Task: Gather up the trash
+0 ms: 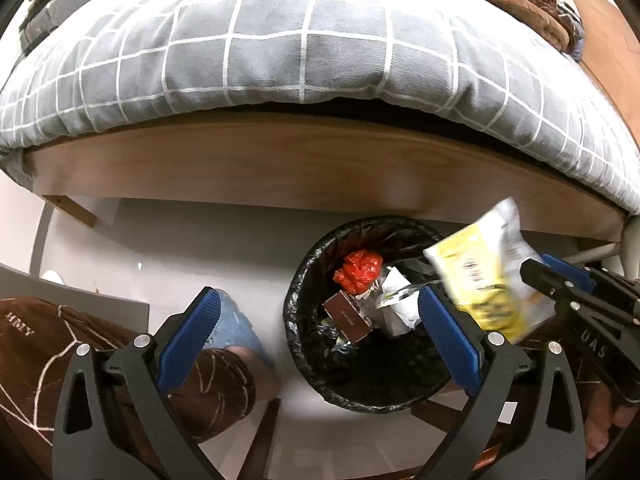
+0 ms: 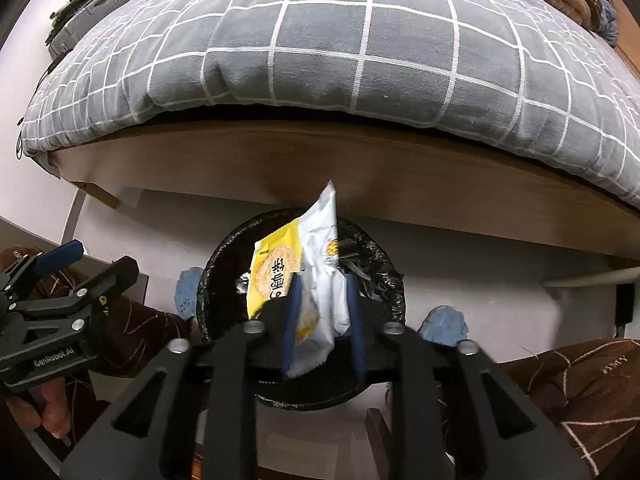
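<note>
one yellow-and-white snack wrapper [image 2: 298, 276] sits between the fingers of the right gripper [image 2: 322, 322], directly over the black-lined trash bin [image 2: 224, 248] that stands on the floor just in front of the wooden bed frame [image 2: 360, 164]. the blue pads look a little apart at the wrapper's lower end, so i cannot tell whether they are pinching it or have let go. the left gripper [image 1: 316, 332] is spread wide with nothing between its fingers, beside the bin. inside the bin lie a red bag [image 1: 357, 271], a brown box [image 1: 349, 317] and crumpled paper [image 1: 396, 304]. judging by this, the step in hand is dropping the wrapper in. the next move calls for parting the right fingers fully while staying over the opening, since the light wrapper could drift onto the rim or cling to a pad.
</note>
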{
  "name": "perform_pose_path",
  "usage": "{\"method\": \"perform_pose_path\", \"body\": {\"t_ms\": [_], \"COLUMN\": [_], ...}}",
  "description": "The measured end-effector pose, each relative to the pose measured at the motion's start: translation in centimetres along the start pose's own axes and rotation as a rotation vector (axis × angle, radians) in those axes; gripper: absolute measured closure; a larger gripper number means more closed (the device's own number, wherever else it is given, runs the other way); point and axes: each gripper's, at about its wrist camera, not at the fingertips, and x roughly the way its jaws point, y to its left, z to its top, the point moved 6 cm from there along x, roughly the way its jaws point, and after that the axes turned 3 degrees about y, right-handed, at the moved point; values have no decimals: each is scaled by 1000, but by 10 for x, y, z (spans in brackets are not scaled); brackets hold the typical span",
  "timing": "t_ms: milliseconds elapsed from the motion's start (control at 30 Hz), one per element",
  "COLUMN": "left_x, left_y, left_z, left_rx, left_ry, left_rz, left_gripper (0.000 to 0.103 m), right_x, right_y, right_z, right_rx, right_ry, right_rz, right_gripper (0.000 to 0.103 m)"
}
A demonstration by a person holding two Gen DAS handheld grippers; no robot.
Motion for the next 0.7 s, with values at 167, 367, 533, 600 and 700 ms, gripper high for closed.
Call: {"method": "perform_pose_path", "body": {"t_ms": [167, 367, 533, 600, 700], "left_x": [0, -27, -70, -93, -130], "left_y": [-5, -13, -26, -31, -40], "left_z": [-1, 7, 22, 27, 30], "left_rx": [7, 28, 54, 69, 69], "left_ry": [-4, -51, -148, -192, -249], "left_rz": [-3, -10, -25, -21, -51], "left_gripper": [6, 6, 6, 6, 6], "right_x": [-7, -41, -87, -109, -145], "right_y": [0, -11, -12, -14, -13], "right_z": [-2, 7, 22, 25, 25], "right_rx": [-5, 25, 35, 38, 35], "right_ry": [-14, -97, -189, -237, -298], "right_rz": [-13, -25, -47, -72, -88], "right_gripper": [54, 24, 9, 8, 8]}}
